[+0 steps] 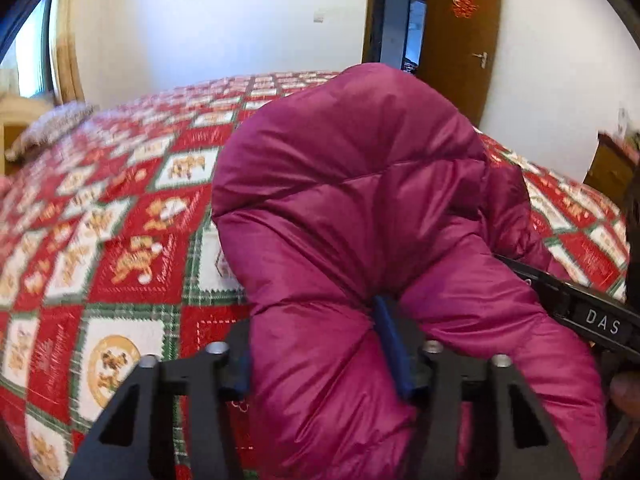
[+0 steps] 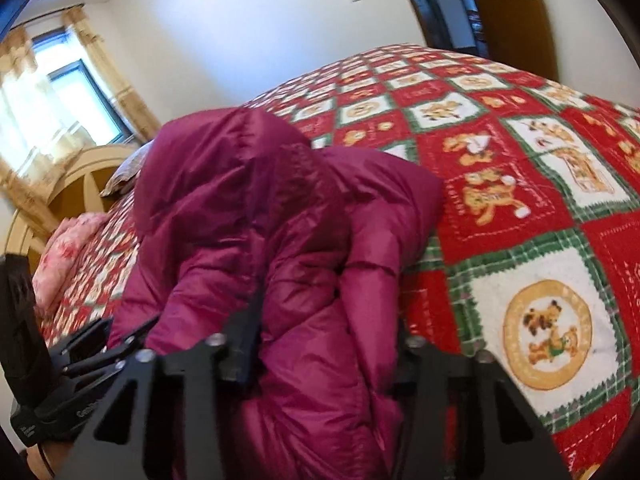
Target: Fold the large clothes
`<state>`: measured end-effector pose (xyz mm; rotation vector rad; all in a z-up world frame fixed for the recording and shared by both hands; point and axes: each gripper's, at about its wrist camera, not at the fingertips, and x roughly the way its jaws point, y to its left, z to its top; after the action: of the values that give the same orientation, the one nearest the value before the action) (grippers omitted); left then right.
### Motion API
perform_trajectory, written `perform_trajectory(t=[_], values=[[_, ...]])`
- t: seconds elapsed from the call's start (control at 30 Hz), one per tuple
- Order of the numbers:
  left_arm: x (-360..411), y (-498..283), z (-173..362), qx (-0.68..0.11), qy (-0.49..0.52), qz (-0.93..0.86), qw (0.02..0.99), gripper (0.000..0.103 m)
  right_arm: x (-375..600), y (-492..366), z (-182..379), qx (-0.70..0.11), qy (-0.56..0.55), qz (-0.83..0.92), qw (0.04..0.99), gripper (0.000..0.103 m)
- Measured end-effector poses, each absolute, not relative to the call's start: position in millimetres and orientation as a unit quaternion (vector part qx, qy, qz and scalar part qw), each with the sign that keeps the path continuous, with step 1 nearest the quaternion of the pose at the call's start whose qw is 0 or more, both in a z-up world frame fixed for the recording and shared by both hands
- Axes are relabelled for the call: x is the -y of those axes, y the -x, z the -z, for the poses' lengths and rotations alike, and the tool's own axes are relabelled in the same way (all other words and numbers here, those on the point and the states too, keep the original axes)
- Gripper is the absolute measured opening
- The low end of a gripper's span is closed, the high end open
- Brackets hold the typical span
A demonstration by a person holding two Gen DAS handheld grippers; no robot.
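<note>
A magenta puffer jacket [image 1: 352, 208] is bunched up over a bed with a red, green and white patchwork quilt [image 1: 120, 216]. My left gripper [image 1: 320, 352] is shut on a thick fold of the jacket, which bulges between its blue-padded fingers [image 1: 390, 340]. My right gripper [image 2: 324, 344] is shut on another fold of the jacket [image 2: 280, 216]; its fingers are mostly buried in fabric. The right gripper's body [image 1: 592, 312] shows at the right of the left wrist view. The left gripper's body [image 2: 60, 368] shows at the left of the right wrist view.
The quilt [image 2: 520, 200] stretches away on both sides of the jacket. Pillows [image 1: 52, 124] lie at the headboard end [image 2: 72, 180]. A curtained window [image 2: 60, 92] is beyond it. An open brown door [image 1: 460, 40] stands behind the bed.
</note>
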<state>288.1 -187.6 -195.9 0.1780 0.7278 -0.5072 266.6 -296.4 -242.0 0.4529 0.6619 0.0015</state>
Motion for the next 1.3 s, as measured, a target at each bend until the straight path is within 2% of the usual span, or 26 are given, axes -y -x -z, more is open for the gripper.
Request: perform_trajectory(t=[0.07, 0.23, 0.63, 1.3], values=[[193, -280, 190, -0.336, -0.111, 0.229, 0.907, 0.032, 295, -267, 241, -0.319, -0.216, -0.008, 0.923, 0.029], [188, -262, 175, -0.315, -0.132, 0.201, 0.918, 0.024, 289, -258, 231, -0.302, -0.204, -0.026, 0.931, 0.021], [131, -233, 129, -0.286, -0.123, 0.15, 0.938, 0.02, 241, -261, 208, -0.276, -0.198, -0.088, 0.936, 0.019], [45, -236, 118, -0.293, -0.081, 0.089, 0.949, 0.02, 163, -293, 191, -0.288, -0.147, -0.149, 0.934, 0.019]])
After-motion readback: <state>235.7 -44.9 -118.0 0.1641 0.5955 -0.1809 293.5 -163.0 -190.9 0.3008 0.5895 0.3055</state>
